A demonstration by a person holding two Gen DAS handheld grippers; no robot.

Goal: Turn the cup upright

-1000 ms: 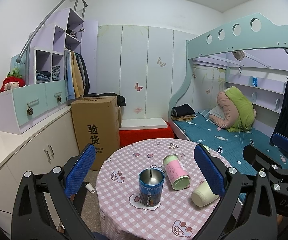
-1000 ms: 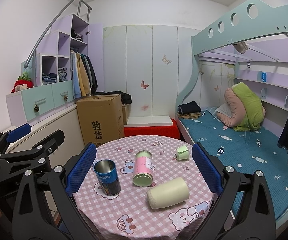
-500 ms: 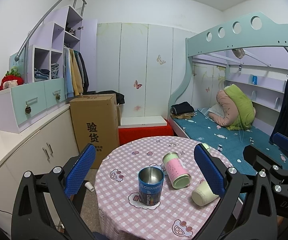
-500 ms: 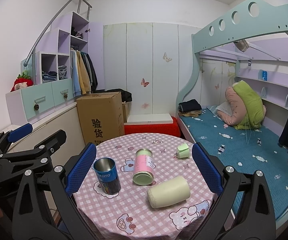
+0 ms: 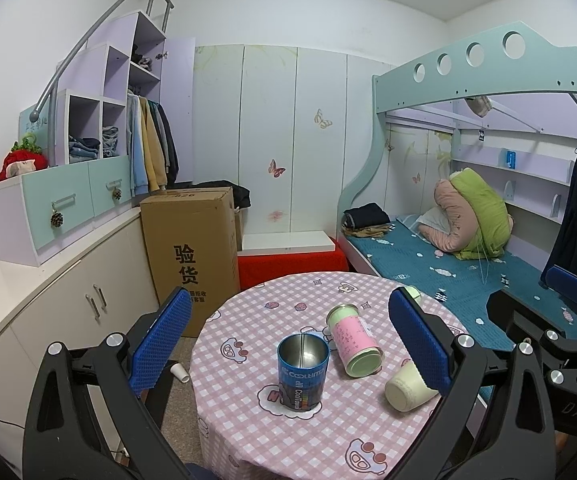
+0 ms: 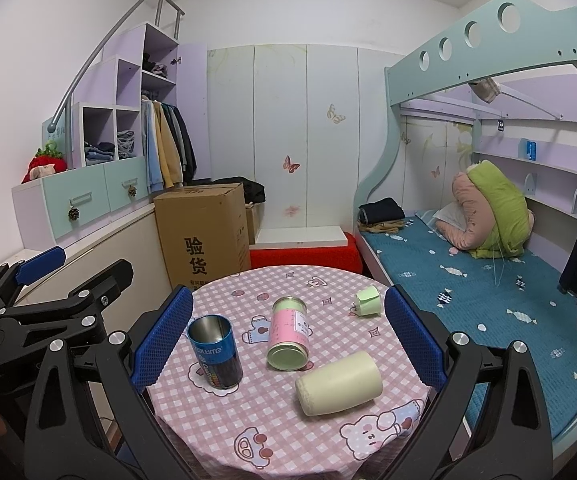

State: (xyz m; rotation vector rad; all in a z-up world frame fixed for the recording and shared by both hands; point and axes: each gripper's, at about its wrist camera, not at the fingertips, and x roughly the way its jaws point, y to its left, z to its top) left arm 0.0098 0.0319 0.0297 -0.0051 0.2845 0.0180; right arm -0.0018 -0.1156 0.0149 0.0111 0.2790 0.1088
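A cream cup (image 6: pixel 338 383) lies on its side on the round pink checked table (image 6: pixel 288 432), base toward me; it also shows in the left wrist view (image 5: pixel 406 389), partly behind a finger. A pink and green canister (image 6: pixel 288 333) lies on its side beside it, also seen in the left wrist view (image 5: pixel 353 340). A blue metal cup (image 6: pixel 215 351) stands upright, also in the left wrist view (image 5: pixel 302 372). My right gripper (image 6: pixel 288 336) is open and empty above the table. My left gripper (image 5: pixel 292 344) is open and empty.
A small green object (image 6: pixel 368 300) lies at the table's far right. A cardboard box (image 6: pixel 204 232) stands behind the table, a bed (image 6: pixel 488 280) to the right, cabinets (image 5: pixel 68 300) to the left. A small white cup (image 5: pixel 179 372) lies on the floor.
Both grippers have drifted slightly with the view; the table objects have not moved. Both stay open.
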